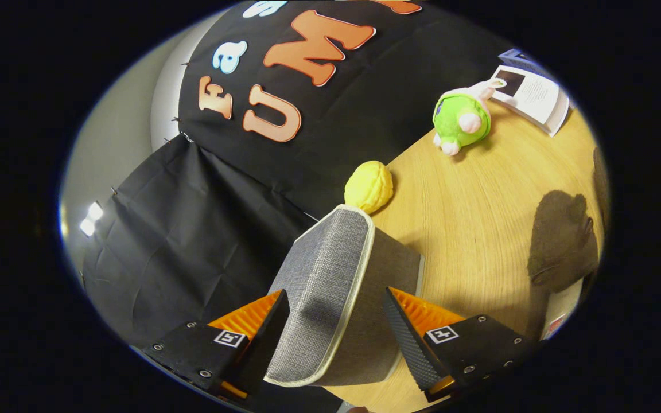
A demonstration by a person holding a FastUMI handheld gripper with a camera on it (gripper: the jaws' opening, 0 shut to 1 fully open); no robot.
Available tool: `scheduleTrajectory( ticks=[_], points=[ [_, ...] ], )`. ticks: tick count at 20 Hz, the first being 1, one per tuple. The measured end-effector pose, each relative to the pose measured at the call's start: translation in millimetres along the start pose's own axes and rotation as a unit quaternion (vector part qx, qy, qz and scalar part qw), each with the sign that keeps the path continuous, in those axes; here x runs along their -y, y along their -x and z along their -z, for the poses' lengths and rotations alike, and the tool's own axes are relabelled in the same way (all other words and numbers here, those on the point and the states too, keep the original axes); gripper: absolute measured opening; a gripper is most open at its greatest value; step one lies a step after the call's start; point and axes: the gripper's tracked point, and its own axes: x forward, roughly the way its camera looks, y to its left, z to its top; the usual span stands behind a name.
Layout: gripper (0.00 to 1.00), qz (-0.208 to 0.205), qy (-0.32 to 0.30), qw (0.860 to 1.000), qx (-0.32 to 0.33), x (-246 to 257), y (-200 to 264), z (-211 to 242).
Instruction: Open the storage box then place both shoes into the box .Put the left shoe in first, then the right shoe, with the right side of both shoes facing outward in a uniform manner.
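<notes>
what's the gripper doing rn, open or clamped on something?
gripper: fingers spread either side of the grey fabric lid of the storage box; left finger looks to touch it, right shows a gap. Firm grip cannot be told.

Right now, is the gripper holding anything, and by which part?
The gripper straddles the grey fabric lid of the storage box, at its piped edge; whether both fingers actually press on it cannot be told.
</notes>
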Motion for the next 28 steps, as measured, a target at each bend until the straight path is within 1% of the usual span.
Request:
scheduleTrajectory(
  ticks=[3,4,6,9,11,13,15,17,18,19,20,22,26,28],
  points=[
    [0.98,-0.027,-0.025,0.999,-0.009,-10.6,-8.6,4.6],
    [0.98,-0.031,-0.029,0.999,-0.012,-12.4,-11.0,5.8],
    [0.97,-0.026,-0.033,0.999,-0.022,-8.1,-19.1,10.8],
    [0.97,-0.06,-0.06,0.996,-0.034,-24.3,-19.8,17.1],
    [0.94,-0.057,-0.055,0.997,-0.023,-24.7,-19.2,12.0],
    [0.86,-0.063,-0.064,0.996,-0.019,-24.9,-14.8,8.7],
    [0.74,-0.075,-0.076,0.994,-0.006,-30.6,-8.3,0.1],
    [0.46,-0.083,-0.099,0.992,0.01,-36.0,-7.7,-10.5],
    [0.23,-0.067,-0.106,0.992,0.015,-31.9,-9.9,-15.5],
    [0.11,-0.052,-0.112,0.992,0.02,-29.0,-12.5,-17.9],
    [0.04,-0.047,-0.119,0.992,0.021,-29.1,-16.0,-18.1],
    [0.02,-0.053,-0.127,0.99,0.025,-40.2,-13.5,-21.7],
    [0.01,-0.064,-0.122,0.989,0.045,-72.1,-6.7,-38.9],
    [0.01,-0.057,-0.106,0.991,0.058,-92.0,-9.0,-49.8]
  ],
)
